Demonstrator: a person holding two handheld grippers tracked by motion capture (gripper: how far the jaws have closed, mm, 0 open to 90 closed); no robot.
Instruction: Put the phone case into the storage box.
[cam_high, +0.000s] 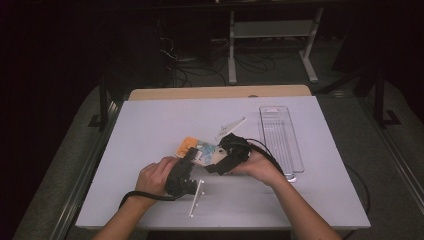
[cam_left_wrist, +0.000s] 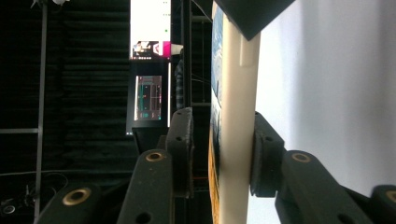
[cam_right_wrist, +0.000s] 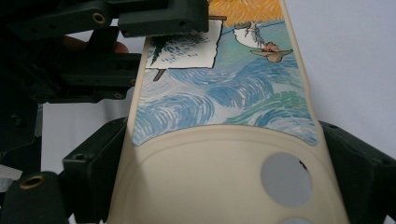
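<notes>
Both tools clamp the painted phone case (cam_high: 199, 151): left tool (cam_left_wrist: 223, 154) on its edge, right tool (cam_right_wrist: 219, 172) across its width; uneven pulling could crack it.

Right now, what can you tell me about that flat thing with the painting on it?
The painted board is thin, flat and cream-coloured, maybe plastic. Blue and green swirly waves, some orange and a small figure cover one face; its plain end has a round hole. It sits mid-table, edge-on between the left gripper fingers, which appear to press both faces. The right gripper fingers flank its side edges near the hole.
</notes>
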